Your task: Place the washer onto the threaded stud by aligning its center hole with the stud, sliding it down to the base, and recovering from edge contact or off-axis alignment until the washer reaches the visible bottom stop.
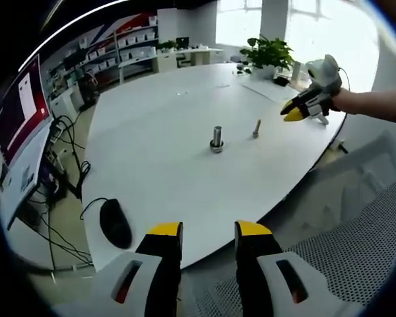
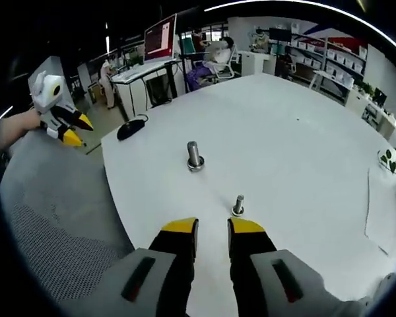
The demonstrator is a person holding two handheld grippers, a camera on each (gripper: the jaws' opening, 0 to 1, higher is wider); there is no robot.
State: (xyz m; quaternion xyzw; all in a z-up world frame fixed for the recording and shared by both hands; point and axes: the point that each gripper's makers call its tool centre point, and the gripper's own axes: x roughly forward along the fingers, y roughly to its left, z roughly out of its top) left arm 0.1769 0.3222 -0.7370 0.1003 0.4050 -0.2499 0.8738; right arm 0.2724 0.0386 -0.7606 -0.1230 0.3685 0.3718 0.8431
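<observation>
A metal threaded stud (image 1: 216,137) (image 2: 194,154) stands upright near the middle of the white table (image 1: 152,132) (image 2: 297,152), with a wider metal ring around its foot. A smaller bolt (image 1: 257,127) (image 2: 238,205) stands close beside it. My left gripper (image 1: 209,231) is open and holds nothing, back over the table's near edge. It appears as the left gripper (image 2: 78,131), held in a hand above a chair. My right gripper (image 2: 212,228) is open with nothing in it, just short of the smaller bolt. It appears as the right gripper (image 1: 292,113), held by a hand at the table's edge.
A black mouse (image 1: 115,222) (image 2: 130,128) lies near the table's edge. Grey mesh chairs (image 1: 356,251) (image 2: 53,218) stand by the table. A potted plant (image 1: 267,53) and a sheet of paper (image 1: 270,89) sit at one end. A monitor (image 1: 20,125) stands on a side desk.
</observation>
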